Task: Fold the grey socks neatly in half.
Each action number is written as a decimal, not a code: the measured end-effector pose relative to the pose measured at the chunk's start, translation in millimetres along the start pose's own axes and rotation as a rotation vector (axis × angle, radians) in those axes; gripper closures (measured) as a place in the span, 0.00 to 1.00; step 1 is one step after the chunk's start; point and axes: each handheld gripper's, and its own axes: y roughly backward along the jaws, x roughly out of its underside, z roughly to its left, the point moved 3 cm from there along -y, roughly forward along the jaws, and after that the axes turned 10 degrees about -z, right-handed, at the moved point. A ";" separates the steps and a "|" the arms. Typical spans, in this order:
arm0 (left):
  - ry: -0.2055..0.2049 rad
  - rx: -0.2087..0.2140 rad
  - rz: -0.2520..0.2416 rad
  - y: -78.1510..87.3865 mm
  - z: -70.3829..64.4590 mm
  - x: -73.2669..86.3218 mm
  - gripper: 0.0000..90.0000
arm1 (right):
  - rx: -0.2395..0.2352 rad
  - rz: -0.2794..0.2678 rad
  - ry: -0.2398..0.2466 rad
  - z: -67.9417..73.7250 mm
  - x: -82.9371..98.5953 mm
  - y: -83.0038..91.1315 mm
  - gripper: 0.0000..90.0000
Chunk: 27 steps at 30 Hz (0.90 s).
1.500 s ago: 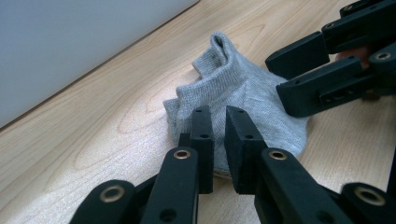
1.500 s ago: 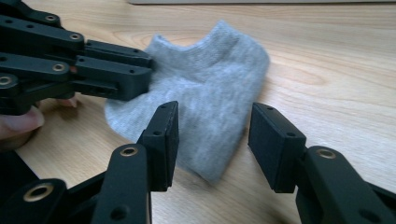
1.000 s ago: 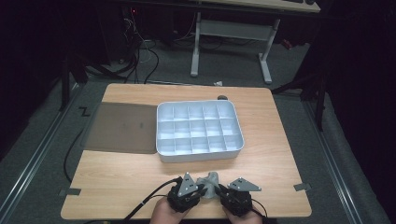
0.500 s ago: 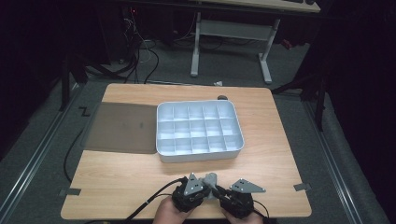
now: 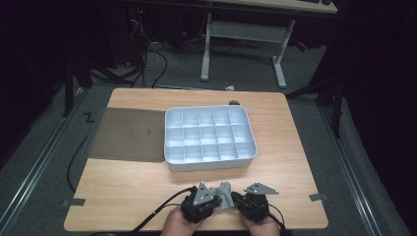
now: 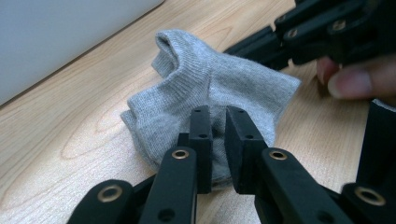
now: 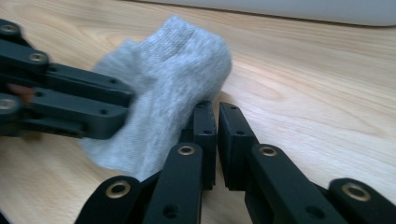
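Bunched grey sock (image 5: 223, 192) lies cuff toward the tray (image 5: 210, 163).

No readable text, labels, brands or numbers anywhere, a black Z-like mark on the floor (image 5: 89, 117) off the desk's left edge

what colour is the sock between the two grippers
Plain light grey knit, with a ribbed cuff; the sock shows best in the left gripper view.
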 end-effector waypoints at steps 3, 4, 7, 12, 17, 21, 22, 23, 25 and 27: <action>0.000 0.000 0.000 0.0 0.0 0.0 0.90 | -0.040 -0.041 -0.024 4.4 -2.6 3.4 0.97; 0.001 0.001 0.000 -0.1 0.1 -0.1 0.90 | -0.049 -0.046 -0.024 5.5 -3.6 4.5 0.97; 0.002 0.003 0.001 0.0 0.2 -0.1 0.90 | -0.077 -0.060 -0.025 10.1 -6.2 6.1 0.97; 0.012 0.010 0.004 -0.1 1.5 -0.3 0.90 | -0.111 -0.081 -0.013 16.8 -8.1 6.8 1.00; 0.033 0.017 0.005 1.1 2.9 -1.7 0.85 | -0.088 -0.079 0.009 16.6 -7.0 6.6 0.99; 0.035 0.008 -0.016 8.6 5.6 -3.8 0.75 | -0.071 -0.070 -0.012 10.4 -3.4 3.8 0.97; 0.038 0.008 -0.023 10.1 6.2 -4.0 0.75 | -0.071 -0.070 -0.012 10.4 -3.4 3.8 0.97; 0.045 0.009 -0.029 12.8 6.8 -3.9 0.75 | -0.069 -0.070 -0.011 9.8 -3.2 3.5 0.97; 0.045 0.011 -0.042 17.2 6.7 -3.6 0.74 | -0.067 -0.072 -0.011 9.7 -3.1 3.4 0.97; 0.046 0.011 -0.056 21.6 6.0 -3.8 0.73 | -0.065 -0.071 -0.007 9.7 -3.0 3.1 0.97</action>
